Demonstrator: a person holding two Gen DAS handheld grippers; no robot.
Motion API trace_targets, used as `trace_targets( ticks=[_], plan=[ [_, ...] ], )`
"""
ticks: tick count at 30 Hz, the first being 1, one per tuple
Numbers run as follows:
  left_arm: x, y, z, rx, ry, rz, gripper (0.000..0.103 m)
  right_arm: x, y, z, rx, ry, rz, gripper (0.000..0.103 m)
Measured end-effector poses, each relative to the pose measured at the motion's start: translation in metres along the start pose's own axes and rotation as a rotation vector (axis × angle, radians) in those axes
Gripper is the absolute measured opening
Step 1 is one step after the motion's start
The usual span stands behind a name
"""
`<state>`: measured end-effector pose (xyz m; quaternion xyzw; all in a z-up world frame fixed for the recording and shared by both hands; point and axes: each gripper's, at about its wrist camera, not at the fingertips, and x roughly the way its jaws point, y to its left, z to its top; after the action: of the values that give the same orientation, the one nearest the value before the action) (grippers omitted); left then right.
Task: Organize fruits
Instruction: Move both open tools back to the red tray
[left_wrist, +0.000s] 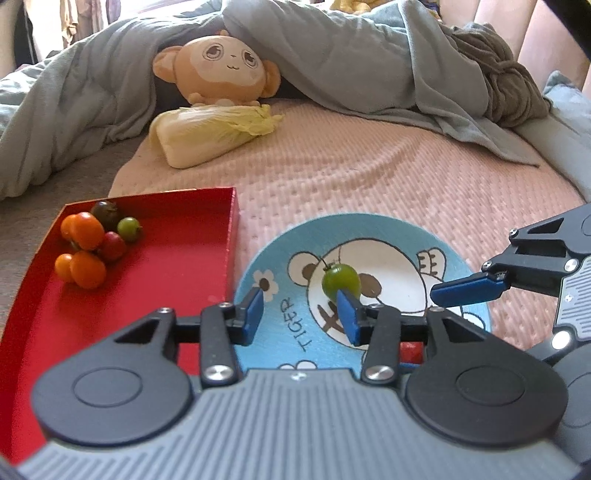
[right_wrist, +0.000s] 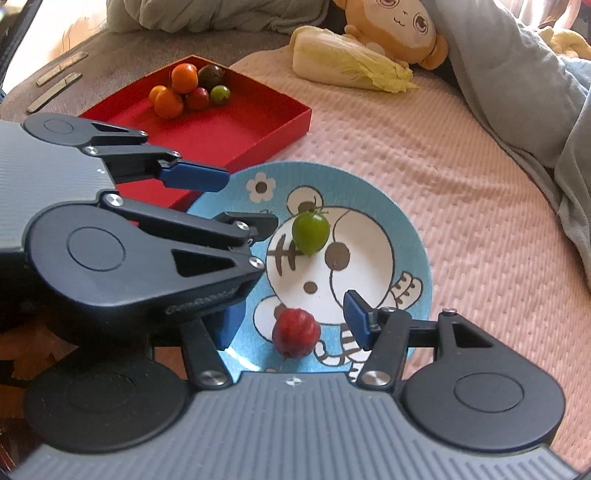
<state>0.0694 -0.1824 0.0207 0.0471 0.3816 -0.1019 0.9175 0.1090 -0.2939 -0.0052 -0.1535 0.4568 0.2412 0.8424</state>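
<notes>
Both grippers hang over the plate (right_wrist: 413, 236), the left gripper (left_wrist: 301, 312) with jaws apart and empty, the right gripper (right_wrist: 291, 328) with jaws apart around, not touching, the red fruit (right_wrist: 295, 332). From the left wrist view the left gripper's linkage hides most of that fruit. Green fruit (right_wrist: 310, 232) lies mid-plate, stem toward the red tray (right_wrist: 258, 122) holding six fruits (right_wrist: 184, 90).

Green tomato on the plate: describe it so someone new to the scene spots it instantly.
Find the round blue plate with a cartoon tiger, lying on the pink bedspread beside the red tray. Two small tomatoes lie on it; the green tomato sits on the tiger's face, further from the right tool. Its neighbour, the red tomato, lies between that tool's open blue fingers.
</notes>
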Motion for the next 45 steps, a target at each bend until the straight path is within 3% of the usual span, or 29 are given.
trace_targets(
  ticks=[3,18,31,34,38,45],
  plan=[
    [-0.007,0.005,0.002,-0.013,-0.025,0.019,0.062,-0.003,0.002,0.007,0.003,-0.016,0.0,0.065],
    [-0.026,0.062,0.003,-0.079,-0.054,0.09,0.062,0.002,0.044,0.052,-0.063,-0.062,0.045,0.067],
    [-0.033,0.15,-0.019,-0.174,-0.034,0.199,0.062,0.027,0.092,0.094,-0.157,-0.109,0.092,0.066],
    [-0.034,0.167,-0.023,-0.192,-0.031,0.216,0.062,0.033,0.108,0.103,-0.189,-0.132,0.112,0.065],
    [-0.035,0.184,-0.029,-0.205,-0.027,0.232,0.062,0.044,0.125,0.116,-0.213,-0.152,0.147,0.055],
    [-0.034,0.209,-0.041,-0.242,-0.018,0.233,0.062,0.076,0.132,0.136,-0.168,-0.153,0.157,0.042]
  ],
)
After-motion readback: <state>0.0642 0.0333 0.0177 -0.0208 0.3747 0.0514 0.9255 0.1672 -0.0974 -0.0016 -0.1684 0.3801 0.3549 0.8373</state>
